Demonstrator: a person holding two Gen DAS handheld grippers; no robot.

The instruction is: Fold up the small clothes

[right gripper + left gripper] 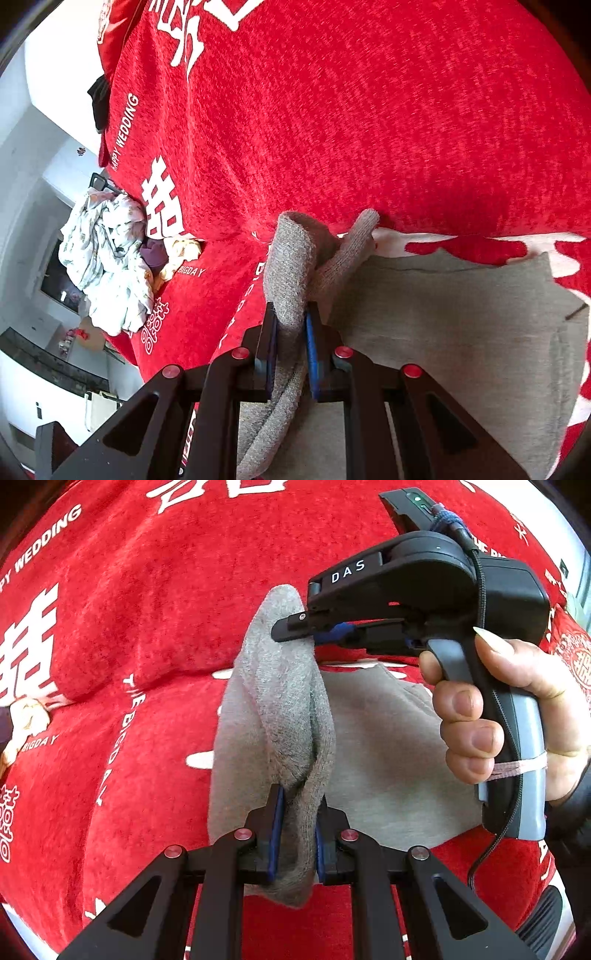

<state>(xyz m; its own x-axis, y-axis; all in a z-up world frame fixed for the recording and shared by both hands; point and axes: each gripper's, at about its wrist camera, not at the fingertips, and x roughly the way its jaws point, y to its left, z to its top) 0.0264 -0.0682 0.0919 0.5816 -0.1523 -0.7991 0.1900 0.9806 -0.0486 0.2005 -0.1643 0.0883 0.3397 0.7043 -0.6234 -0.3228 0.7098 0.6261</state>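
Two grippers, left and right, pinch one grey garment.

there was one grey garment on one red blanket, two grippers, the left gripper and the right gripper, one visible hand, and one crumpled heap of pale clothes.

Grey garment (knit), edge lifted
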